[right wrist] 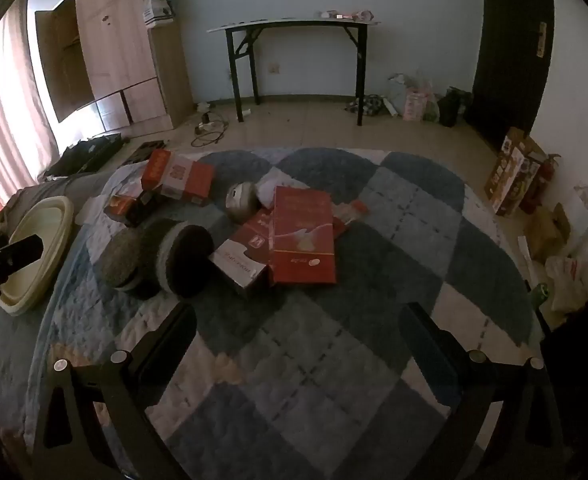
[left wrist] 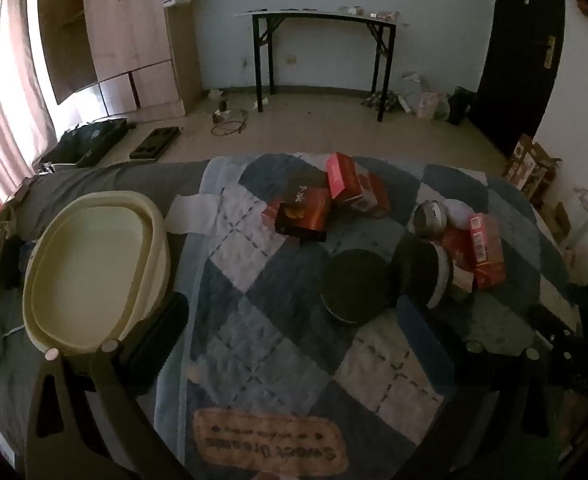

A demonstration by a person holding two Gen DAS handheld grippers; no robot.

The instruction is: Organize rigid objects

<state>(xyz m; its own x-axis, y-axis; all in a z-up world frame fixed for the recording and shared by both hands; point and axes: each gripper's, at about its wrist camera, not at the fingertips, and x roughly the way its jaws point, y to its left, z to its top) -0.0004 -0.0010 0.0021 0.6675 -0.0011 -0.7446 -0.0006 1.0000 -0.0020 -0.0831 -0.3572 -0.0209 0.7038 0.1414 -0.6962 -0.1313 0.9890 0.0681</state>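
Observation:
Several red boxes [left wrist: 346,178] [right wrist: 303,236], two dark round tins [left wrist: 356,286] [right wrist: 186,260] and a silver round tin [left wrist: 430,218] [right wrist: 241,200] lie in a heap on a checked quilt [left wrist: 254,280] [right wrist: 314,360]. A cream oval basin [left wrist: 94,268] [right wrist: 38,248] stands at the quilt's left. My left gripper [left wrist: 298,336] is open and empty, its left finger by the basin's near rim. My right gripper [right wrist: 298,328] is open and empty, just short of the heap. The left gripper's finger [right wrist: 10,254] shows in the right wrist view over the basin.
A black folding table [left wrist: 322,20] [right wrist: 294,26] stands at the far wall. A wooden wardrobe [left wrist: 134,40] is at the back left, a dark door [right wrist: 514,40] at the right. Cartons and bags [right wrist: 514,172] lie on the floor right of the bed.

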